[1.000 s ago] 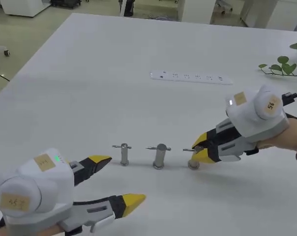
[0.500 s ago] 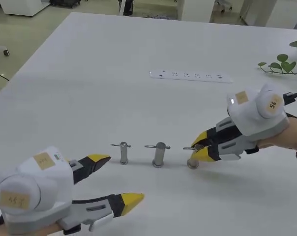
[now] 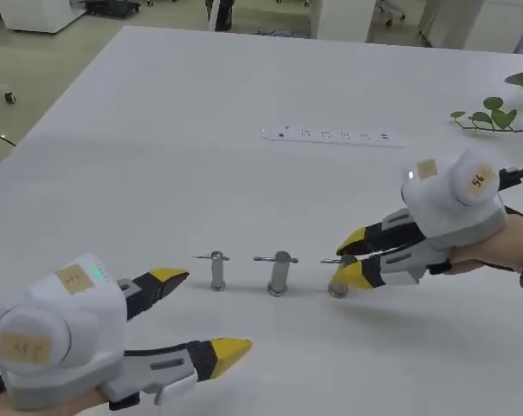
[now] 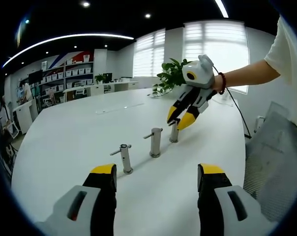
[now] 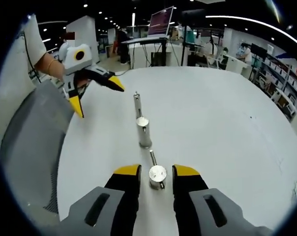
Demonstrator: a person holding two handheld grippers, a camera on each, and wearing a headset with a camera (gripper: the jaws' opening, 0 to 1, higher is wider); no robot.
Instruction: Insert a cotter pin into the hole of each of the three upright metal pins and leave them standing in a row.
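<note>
Three upright metal pins stand in a row on the white table: left pin (image 3: 216,271), middle pin (image 3: 279,274), right pin (image 3: 338,279). A thin cotter pin crosses the top of each. My right gripper (image 3: 351,257) is at the right pin, open, with one yellow tip on each side of its head (image 5: 157,174); the cotter pin (image 5: 152,157) pokes forward from it. My left gripper (image 3: 201,312) hangs open in front of the left pin (image 4: 125,158), holding nothing. The middle pin (image 4: 155,142) and the right pin (image 4: 174,132) stand beyond it.
A white power strip (image 3: 331,135) lies further back on the table (image 3: 158,130). Green plant leaves (image 3: 495,117) reach in at the far right edge. Floor and furniture lie past the table's far left corner.
The right gripper's jaws have spread apart at the right pin; before they were nearly together at the cotter pin. The left gripper has hardly moved.
</note>
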